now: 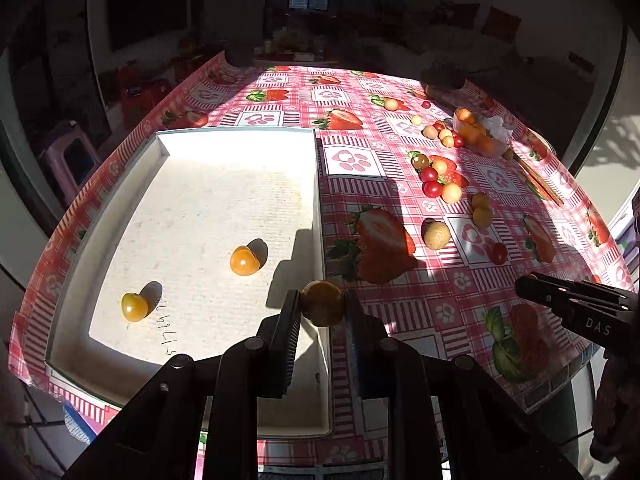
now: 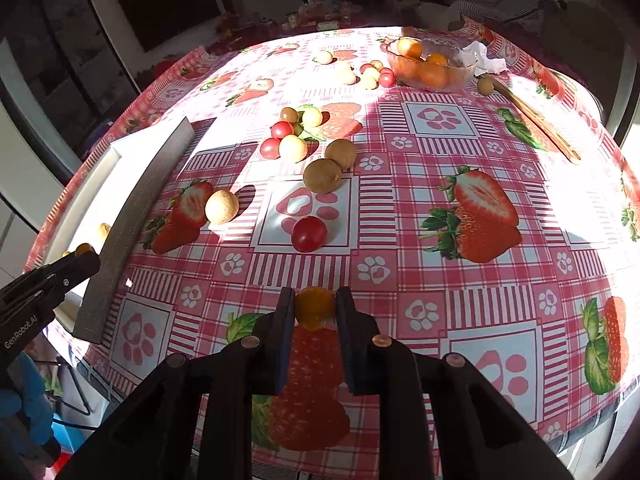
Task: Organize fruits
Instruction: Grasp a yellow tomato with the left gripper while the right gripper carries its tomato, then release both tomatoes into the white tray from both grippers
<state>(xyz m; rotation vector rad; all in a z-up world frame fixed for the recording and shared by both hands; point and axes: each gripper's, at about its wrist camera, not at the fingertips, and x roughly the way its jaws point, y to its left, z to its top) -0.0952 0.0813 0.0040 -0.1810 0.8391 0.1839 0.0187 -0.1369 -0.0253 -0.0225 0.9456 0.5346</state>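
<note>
My left gripper (image 1: 322,305) is shut on a small orange-yellow fruit (image 1: 322,303) held above the right wall of a white tray (image 1: 320,208). Two orange fruits (image 1: 244,261) (image 1: 134,307) lie inside the tray. My right gripper (image 2: 315,307) is shut on an orange fruit (image 2: 315,307) above the tablecloth near the table's front. It also shows at the right of the left wrist view (image 1: 524,286). Loose fruits lie on the cloth: a red cherry tomato (image 2: 309,233), a pale longan (image 2: 221,207), two brown longans (image 2: 322,176).
A glass bowl (image 2: 464,76) with orange fruits stands at the far right, with white tissue and a wooden stick (image 2: 536,120) beside it. More small fruits cluster near it (image 2: 368,76). The tray's wall (image 2: 132,224) stands left of my right gripper.
</note>
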